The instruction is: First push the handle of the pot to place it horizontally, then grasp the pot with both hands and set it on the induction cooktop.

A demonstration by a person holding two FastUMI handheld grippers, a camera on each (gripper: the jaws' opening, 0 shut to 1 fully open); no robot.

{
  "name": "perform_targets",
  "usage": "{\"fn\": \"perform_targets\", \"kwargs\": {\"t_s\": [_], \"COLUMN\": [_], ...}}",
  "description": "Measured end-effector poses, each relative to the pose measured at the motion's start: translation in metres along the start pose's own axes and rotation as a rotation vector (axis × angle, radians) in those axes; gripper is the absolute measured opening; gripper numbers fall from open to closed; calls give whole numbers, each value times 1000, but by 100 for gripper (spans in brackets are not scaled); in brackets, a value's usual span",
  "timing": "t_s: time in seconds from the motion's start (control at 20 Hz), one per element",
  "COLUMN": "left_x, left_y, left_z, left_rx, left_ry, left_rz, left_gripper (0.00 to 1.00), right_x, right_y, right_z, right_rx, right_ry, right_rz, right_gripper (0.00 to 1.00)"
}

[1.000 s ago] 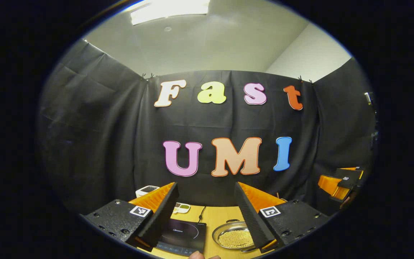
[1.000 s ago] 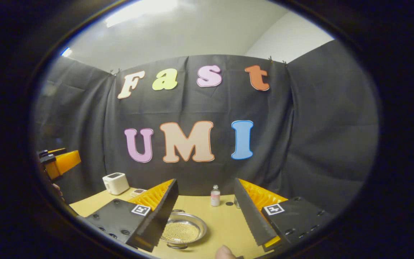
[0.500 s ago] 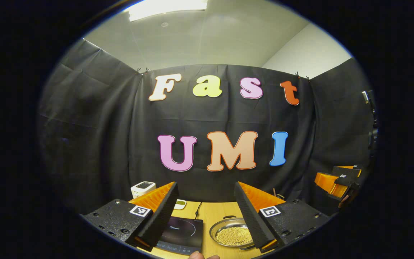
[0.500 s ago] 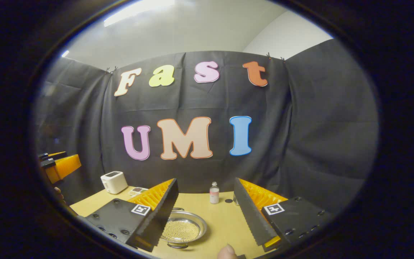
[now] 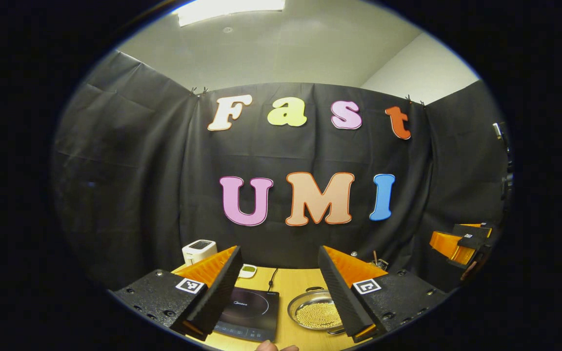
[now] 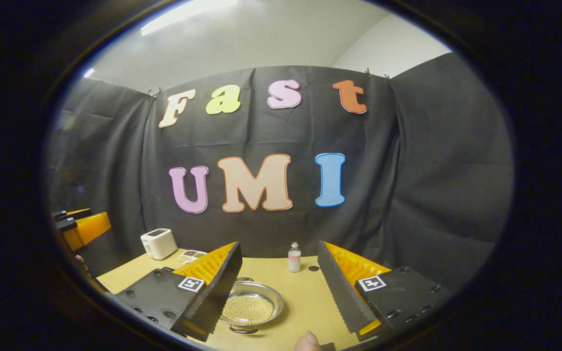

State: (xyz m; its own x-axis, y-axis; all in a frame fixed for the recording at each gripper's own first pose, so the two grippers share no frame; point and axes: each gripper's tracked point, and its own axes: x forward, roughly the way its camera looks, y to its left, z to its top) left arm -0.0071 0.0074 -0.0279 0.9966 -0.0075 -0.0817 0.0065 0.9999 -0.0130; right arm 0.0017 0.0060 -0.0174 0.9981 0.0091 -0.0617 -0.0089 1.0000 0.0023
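We judge the steel pot [image 6: 250, 308] right of the induction cooktop [image 5: 248, 312] rigid, slippery; we would pinch its small loop handles. Both the left gripper [image 5: 277, 287] and the right gripper [image 6: 277, 287] are spread, empty.

Walls: black cloth [image 5: 130, 161] hangs in folds around the booth, pale wall [image 5: 422, 73] above it.
Ceiling: white, with a bright light panel [image 5: 232, 7].
Surface: light wood [image 6: 305, 297], meeting the cloth.

Shallow steel pot [image 5: 316, 312] of golden beads flat on the table, just beside the black induction cooktop [image 5: 249, 314].
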Motion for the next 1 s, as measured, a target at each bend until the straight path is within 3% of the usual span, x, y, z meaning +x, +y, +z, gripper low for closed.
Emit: {"fn": "perform_targets", "kwargs": {"t_s": [0.3, 0.4, 0.55, 0.6, 0.65, 0.7, 0.75, 0.8, 0.85, 0.9, 1.0], "left_x": [-8, -11, -19, -21, -25, -26, -26, -26, -22, -17, -9], "left_y": [3, 5, 10, 13, 16, 18, 22, 24, 27, 29, 46], "left_z": [-10, -11, -18, -21, -23, -24, -25, -30, -34, -37, -41], "left_rx": [4, 3, 5, 6, 5, 4, 5, 2, -5, -8, 7], "left_ry": [27, 30, 49, 61, 67, 70, 72, 77, 84, 87, 98], "left_rz": [35, 53, 90, 105, 116, 124, 130, 127, 116, 101, 94], "left_gripper": [91, 95, 91, 95, 91, 95, 95, 95, 91, 91, 91], "right_x": [6, 6, 8, 10, 13, 16, 16, 19, 22, 26, 31], "right_y": [12, 16, 23, 26, 29, 32, 34, 35, 35, 38, 47], "right_z": [-16, -21, -30, -36, -43, -49, -52, -55, -58, -62, -79], "right_rx": [5, 5, 7, 17, 29, 38, 43, 44, 45, 48, 73], "right_ry": [48, 58, 65, 74, 90, 105, 112, 120, 129, 142, 201], "right_rz": [64, 88, 127, 139, 148, 156, 158, 152, 140, 123, 91], "right_gripper": [98, 91, 91, 94, 89, 93, 85, 84, 90, 84, 60]}}
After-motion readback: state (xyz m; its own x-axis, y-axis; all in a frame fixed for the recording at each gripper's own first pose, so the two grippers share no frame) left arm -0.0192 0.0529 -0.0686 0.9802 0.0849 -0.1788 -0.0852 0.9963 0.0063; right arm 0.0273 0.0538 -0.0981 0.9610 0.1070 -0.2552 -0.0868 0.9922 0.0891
